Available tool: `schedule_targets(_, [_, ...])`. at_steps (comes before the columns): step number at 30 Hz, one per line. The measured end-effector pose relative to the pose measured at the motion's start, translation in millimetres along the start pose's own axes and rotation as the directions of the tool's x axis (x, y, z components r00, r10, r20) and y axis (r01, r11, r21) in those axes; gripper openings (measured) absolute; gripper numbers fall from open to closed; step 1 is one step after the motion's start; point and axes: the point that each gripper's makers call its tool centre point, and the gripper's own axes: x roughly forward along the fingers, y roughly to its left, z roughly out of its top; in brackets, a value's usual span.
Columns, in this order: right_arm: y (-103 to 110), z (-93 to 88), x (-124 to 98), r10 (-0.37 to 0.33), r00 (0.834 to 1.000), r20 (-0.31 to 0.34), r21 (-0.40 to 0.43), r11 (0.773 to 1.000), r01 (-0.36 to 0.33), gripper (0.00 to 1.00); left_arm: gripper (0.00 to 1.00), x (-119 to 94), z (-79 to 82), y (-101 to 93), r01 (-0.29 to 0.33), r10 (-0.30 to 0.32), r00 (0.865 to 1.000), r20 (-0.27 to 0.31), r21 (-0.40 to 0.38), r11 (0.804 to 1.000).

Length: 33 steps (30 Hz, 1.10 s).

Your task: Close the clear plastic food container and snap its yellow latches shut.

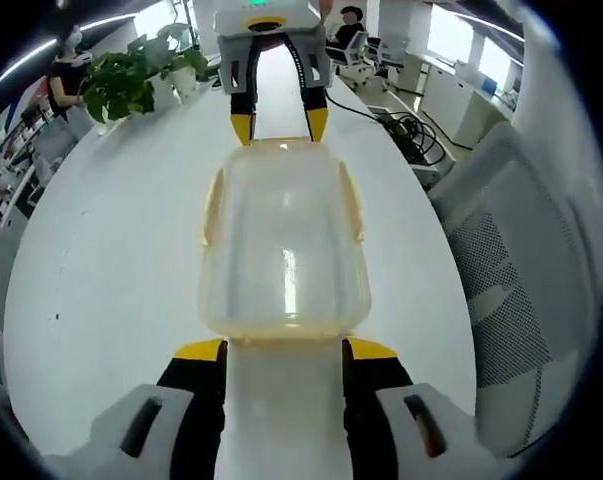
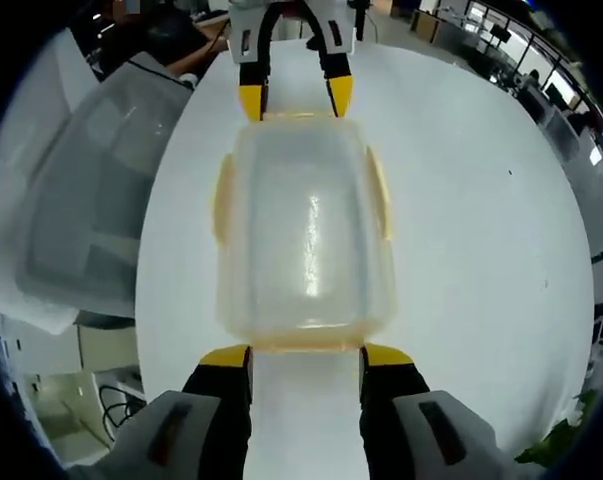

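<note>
While lidded, container [image 1: 284,245] lies lengthwise between both open hand-held grippers [image 1: 284,349].

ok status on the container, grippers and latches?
Left gripper and right gripper open, at opposite ends of the container. Lid on; yellow side latches look flared out, unsnapped. White table around it unobstructed.

A white table [image 1: 111,260] carries the clear lidded container [image 1: 284,245] and a potted plant [image 1: 131,80].
</note>
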Motion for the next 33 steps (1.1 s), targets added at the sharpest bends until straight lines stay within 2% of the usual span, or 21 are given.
schedule_targets(2, [-0.3, -1.5, -1.4, -0.007, 1.000, 0.001, 0.005, 1.000, 0.007, 0.45, 0.56, -3.6, 0.4, -0.1, -0.004, 0.004, 1.000, 0.016, -0.006, 1.000])
schedule_targets(5, [-0.9, -3.2, -6.7, -0.013, 1.000, 0.008, 0.036, 0.999, 0.013, 0.47, 0.53, -9.6, -3.5, 0.3, -0.014, 0.015, 1.000, 0.012, -0.032, 0.999])
schedule_targets(8, [2.9, 9.3, -18.1, -0.004, 0.996, 0.083, 0.116, 0.993, -0.005, 0.46, 0.53, -17.0, -2.4, -0.8, -0.019, 0.023, 0.999, 0.035, -0.131, 0.991])
schedule_targets(10, [-1.7, 5.1, -26.3, -0.038, 0.997, 0.065, 0.169, 0.985, 0.026, 0.45, 0.53, -22.3, -1.7, -0.2, -0.029, 0.040, 0.998, 0.041, -0.226, 0.974])
schedule_targets(12, [-6.8, -1.8, -31.0, -0.071, 0.997, 0.036, 0.225, 0.972, 0.061, 0.42, 0.52, -27.3, 2.8, 4.1, -0.060, 0.083, 0.995, 0.059, -0.325, 0.944])
schedule_targets(15, [-6.5, 3.0, -34.8, -0.094, 0.993, 0.075, 0.358, 0.932, 0.061, 0.42, 0.49, -31.4, 8.4, 4.6, -0.090, 0.133, 0.989, 0.059, -0.473, 0.877])
schedule_targets(17, [-11.3, 3.4, -37.3, -0.146, 0.986, 0.075, 0.455, 0.885, 0.096, 0.41, 0.48, -32.5, 8.1, 3.0, -0.106, 0.151, 0.988, 0.038, -0.543, 0.833])
schedule_targets(18, [-12.1, 2.7, -37.3, -0.166, 0.984, 0.071, 0.519, 0.848, 0.106, 0.41, 0.47, -32.6, 8.5, 3.2, -0.114, 0.164, 0.986, 0.035, -0.581, 0.806])
schedule_targets(19, [-11.7, 5.2, -36.6, -0.172, 0.981, 0.086, 0.548, 0.830, 0.098, 0.40, 0.47, -31.0, 6.9, 2.5, -0.118, 0.171, 0.985, 0.025, -0.628, 0.769])
schedule_targets(20, [-10.5, 7.3, -35.9, -0.173, 0.980, 0.099, 0.586, 0.806, 0.084, 0.40, 0.46, -30.0, 7.0, 2.8, -0.121, 0.178, 0.984, 0.026, -0.641, 0.758])
schedule_targets(21, [-10.1, 8.6, -35.1, -0.179, 0.978, 0.108, 0.623, 0.778, 0.074, 0.40, 0.45, -29.1, 4.7, 3.8, -0.131, 0.186, 0.983, 0.012, -0.665, 0.735])
schedule_targets(22, [-11.7, 9.7, -33.4, -0.198, 0.973, 0.120, 0.674, 0.735, 0.066, 0.40, 0.45, -27.0, 7.1, 1.0, -0.115, 0.182, 0.983, 0.019, -0.709, 0.696])
schedule_targets(23, [-11.4, 9.4, -32.0, -0.204, 0.971, 0.122, 0.705, 0.707, 0.060, 0.40, 0.45, -25.4, 10.4, -2.8, -0.101, 0.178, 0.984, 0.029, -0.726, 0.680])
schedule_targets(24, [-10.7, 8.6, -29.9, -0.209, 0.970, 0.123, 0.734, 0.677, 0.053, 0.40, 0.44, -23.3, 8.7, -1.9, -0.106, 0.182, 0.983, 0.020, -0.748, 0.655])
schedule_targets(25, [-10.8, 8.9, -28.7, -0.216, 0.968, 0.129, 0.765, 0.643, 0.042, 0.40, 0.43, -21.8, 7.0, -1.9, -0.107, 0.177, 0.984, 0.012, -0.757, 0.644])
schedule_targets(26, [-11.0, 9.1, -27.4, -0.225, 0.965, 0.136, 0.806, 0.592, 0.025, 0.40, 0.42, -20.4, 6.4, -2.0, -0.106, 0.171, 0.985, 0.006, -0.760, 0.641])
schedule_targets(27, [-11.8, 9.6, -26.7, -0.234, 0.961, 0.145, 0.824, 0.567, 0.014, 0.39, 0.41, -20.2, 8.8, -2.3, -0.094, 0.175, 0.984, 0.015, -0.796, 0.598])
schedule_targets(28, [-13.0, 10.2, -25.8, -0.247, 0.957, 0.154, 0.838, 0.546, 0.006, 0.39, 0.41, -19.9, 13.2, -2.0, -0.074, 0.179, 0.983, 0.035, -0.823, 0.564])
schedule_targets(30, [-13.0, 12.1, -24.1, -0.253, 0.953, 0.166, 0.863, 0.504, -0.016, 0.39, 0.41, -20.2, 13.2, 0.1, -0.082, 0.190, 0.981, 0.029, -0.830, 0.551])
schedule_targets(32, [-12.1, 14.3, -20.9, -0.247, 0.952, 0.179, 0.873, 0.487, -0.037, 0.39, 0.41, -18.6, 16.0, 0.4, -0.071, 0.189, 0.981, 0.036, -0.842, 0.534])
schedule_targets(33, [-12.1, 13.8, -18.7, -0.248, 0.952, 0.180, 0.886, 0.462, -0.047, 0.38, 0.41, -16.9, 18.8, 0.2, -0.062, 0.190, 0.981, 0.045, -0.853, 0.519])
